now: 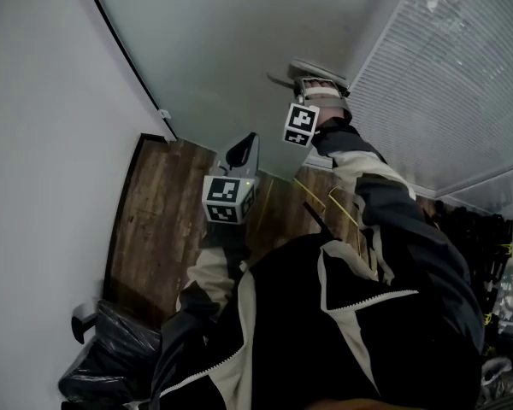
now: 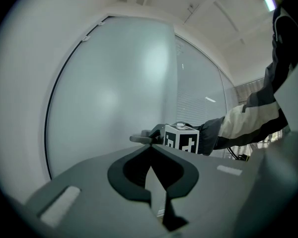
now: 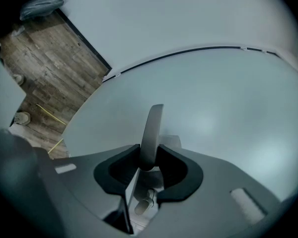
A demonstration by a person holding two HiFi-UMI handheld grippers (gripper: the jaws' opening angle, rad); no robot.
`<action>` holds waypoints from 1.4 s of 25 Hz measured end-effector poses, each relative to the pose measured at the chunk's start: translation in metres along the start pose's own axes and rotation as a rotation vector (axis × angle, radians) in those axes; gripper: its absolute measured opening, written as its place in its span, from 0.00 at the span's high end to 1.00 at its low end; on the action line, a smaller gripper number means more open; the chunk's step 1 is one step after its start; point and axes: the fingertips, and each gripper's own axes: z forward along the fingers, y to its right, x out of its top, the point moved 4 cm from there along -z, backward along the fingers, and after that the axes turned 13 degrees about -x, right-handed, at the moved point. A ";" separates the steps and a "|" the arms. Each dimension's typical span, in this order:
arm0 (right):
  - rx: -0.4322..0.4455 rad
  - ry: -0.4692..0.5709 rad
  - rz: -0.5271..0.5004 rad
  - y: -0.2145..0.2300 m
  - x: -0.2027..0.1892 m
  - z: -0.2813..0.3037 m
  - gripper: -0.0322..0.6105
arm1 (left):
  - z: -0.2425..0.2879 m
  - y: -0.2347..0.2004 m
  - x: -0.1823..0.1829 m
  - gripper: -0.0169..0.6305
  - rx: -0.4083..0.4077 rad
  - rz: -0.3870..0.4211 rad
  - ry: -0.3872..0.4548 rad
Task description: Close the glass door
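Note:
The frosted glass door (image 1: 239,41) fills the upper part of the head view, and its dark edge (image 1: 128,67) curves down to the floor. A grey lever door handle (image 3: 151,130) stands between the jaws of my right gripper (image 3: 149,162), which is shut on it. In the head view the right gripper (image 1: 312,77) is out at arm's length against the door. My left gripper (image 1: 244,150) hangs close to my body, off the door. In its own view the left gripper (image 2: 150,150) has its tips together and nothing between them. The right gripper (image 2: 141,139) shows beyond it on the handle.
A wood-plank floor (image 1: 158,220) lies below. A panel with closed blinds (image 1: 445,84) adjoins the door on the right. A black bag (image 1: 111,357) sits at the lower left by the white wall (image 1: 43,143). A thin yellow cable (image 1: 325,199) runs across the floor.

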 end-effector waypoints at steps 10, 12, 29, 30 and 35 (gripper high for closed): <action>-0.007 -0.016 -0.030 0.006 -0.028 0.067 0.78 | 0.032 -0.001 -0.010 0.95 0.019 0.017 -0.045; -0.010 -0.020 -0.036 0.008 -0.032 0.080 0.78 | 0.035 -0.003 -0.013 0.95 0.029 0.015 -0.051; -0.022 -0.025 -0.043 0.016 -0.041 0.128 0.78 | 0.030 -0.018 -0.026 0.95 0.108 -0.003 -0.076; -0.024 -0.024 -0.042 0.016 -0.040 0.128 0.78 | 0.030 -0.019 -0.025 0.95 0.110 -0.001 -0.076; -0.003 -0.021 -0.028 0.017 -0.044 0.128 0.78 | 0.031 -0.015 -0.020 0.95 0.109 0.006 -0.083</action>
